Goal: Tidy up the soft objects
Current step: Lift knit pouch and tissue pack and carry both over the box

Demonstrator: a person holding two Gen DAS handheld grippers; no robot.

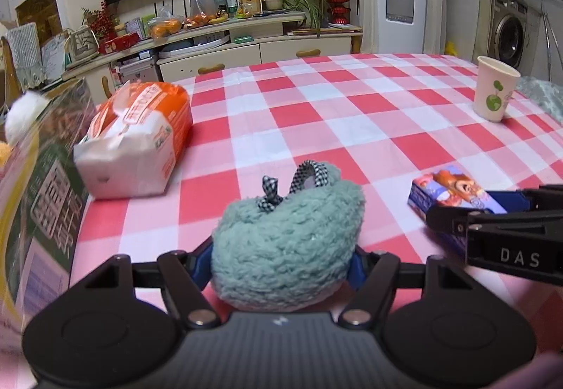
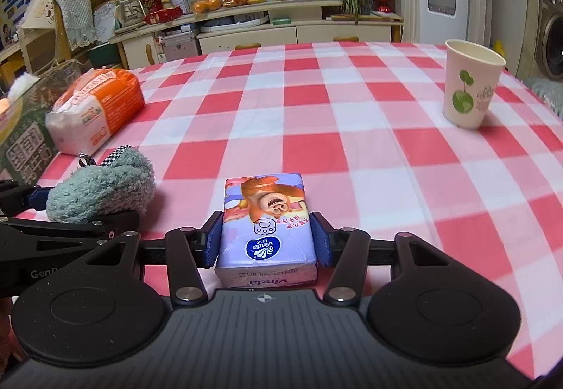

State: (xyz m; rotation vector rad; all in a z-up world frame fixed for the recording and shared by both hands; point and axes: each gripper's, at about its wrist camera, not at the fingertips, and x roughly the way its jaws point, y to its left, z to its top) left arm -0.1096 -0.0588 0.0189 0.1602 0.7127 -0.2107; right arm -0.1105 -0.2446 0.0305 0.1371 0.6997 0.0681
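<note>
Nearest the left wrist camera, the left gripper (image 1: 283,257) is standing about half open, its blue pads (image 1: 356,266) pressing into the sides of a teal fluffy fabric slipper with a black-and-white checked bow (image 1: 286,241), which is bulging over them. The slipper appears light, soft and compressible; it is likely to sag, so a hold across its thick middle seems best.

Nearest the right wrist camera, the right gripper (image 2: 267,244) is likewise standing roughly half open, its blue pads (image 2: 214,243) clamping the long sides of a small lilac plastic-wrapped pocket-tissue pack printed with a cartoon bear (image 2: 269,223). The pack appears light and springy with a slick wrapper, so a squeeze across its width near the middle seems safest. Whether either item is resting on or hanging just above the red-and-white checked tablecloth (image 2: 316,128) cannot be told.

Further out, at ten o'clock in both views, an orange-and-white soft plastic tissue bag (image 1: 137,135) is lying beside a green printed cardboard box (image 1: 52,185). At two o'clock a white paper cup with a green sprout design (image 2: 469,83) is standing upright, well apart.
</note>
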